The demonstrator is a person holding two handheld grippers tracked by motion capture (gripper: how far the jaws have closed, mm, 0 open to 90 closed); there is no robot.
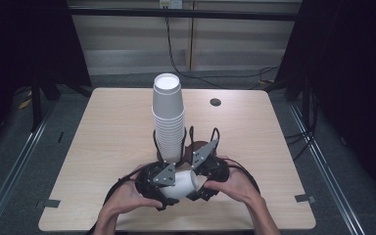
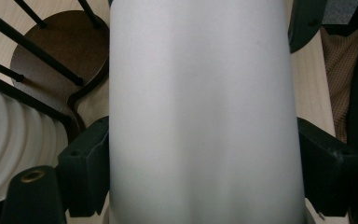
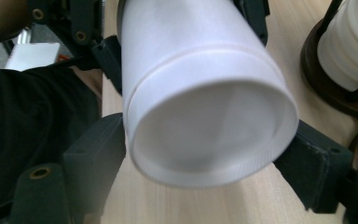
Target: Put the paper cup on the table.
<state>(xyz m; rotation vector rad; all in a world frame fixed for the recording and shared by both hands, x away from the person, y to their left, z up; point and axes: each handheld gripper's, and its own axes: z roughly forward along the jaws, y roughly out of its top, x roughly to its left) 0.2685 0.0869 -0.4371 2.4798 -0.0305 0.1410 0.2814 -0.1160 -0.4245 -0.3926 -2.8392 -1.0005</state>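
Near the front edge of the table (image 1: 103, 122), around its middle, we hold one white paper cup (image 1: 183, 183) on its side between our two grippers. The left gripper (image 2: 200, 154) has its jaws narrowed onto the cup's wall, one on each side, pressing it. The right gripper (image 3: 209, 158) has its jaws clamped on either side of the cup's closed bottom end, whose recessed base faces its camera. Just beyond, toward the table's middle, a tall stack of white cups (image 1: 168, 117) stands upright in a dark wire holder (image 1: 196, 147) with a round brown base.
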